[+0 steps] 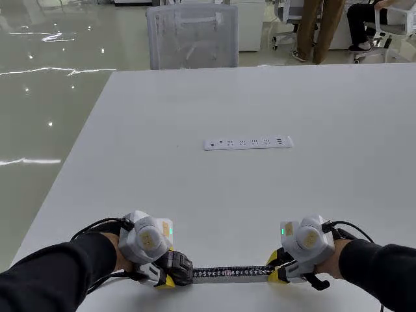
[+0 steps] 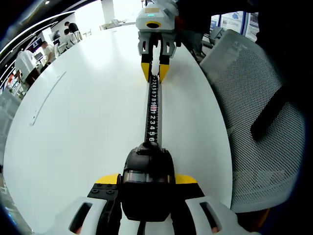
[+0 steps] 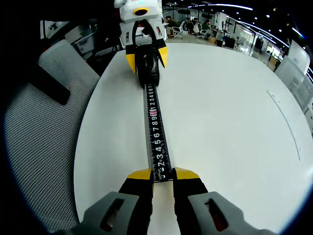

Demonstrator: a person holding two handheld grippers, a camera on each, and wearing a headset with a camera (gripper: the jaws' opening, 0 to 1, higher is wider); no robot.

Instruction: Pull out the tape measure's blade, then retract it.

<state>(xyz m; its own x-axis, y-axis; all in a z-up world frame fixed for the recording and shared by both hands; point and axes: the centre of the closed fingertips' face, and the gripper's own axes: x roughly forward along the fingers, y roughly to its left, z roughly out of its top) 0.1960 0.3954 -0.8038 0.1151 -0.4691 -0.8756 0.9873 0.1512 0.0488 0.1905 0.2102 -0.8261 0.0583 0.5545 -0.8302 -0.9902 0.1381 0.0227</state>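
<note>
Along the near edge of the white table (image 1: 227, 104), well short of the mesh chair (image 1: 193, 36) at the far end and the power strip (image 1: 247, 143) lying mid-table, you have the tape measure stretched flat between your two tools. Your left gripper (image 1: 168, 278) has its yellow-tipped jaws closed around the black case (image 2: 147, 181), one jaw on each flank, and the case sits low on the tabletop. Your right gripper (image 3: 160, 176) has its jaws drawn narrow, pinching the free end of the blade (image 3: 155, 132), which runs straight and taut from the mouth of the case with its numerals facing up. The pull looks done or nearly so; what remains is the return. Expect the case to feel compact, dense and hard-shelled, so the broad sides you are on now are probably the best place to hold it. The blade is another matter: a thin metal ribbon, stiff along its length but quick to kink if you twist or lift it off line, slick on its painted face and probably spring-loaded toward the case. Hold it at the very tip, by the end hook (image 3: 159, 172), and walk it back under tension so it cannot whip home.
</note>
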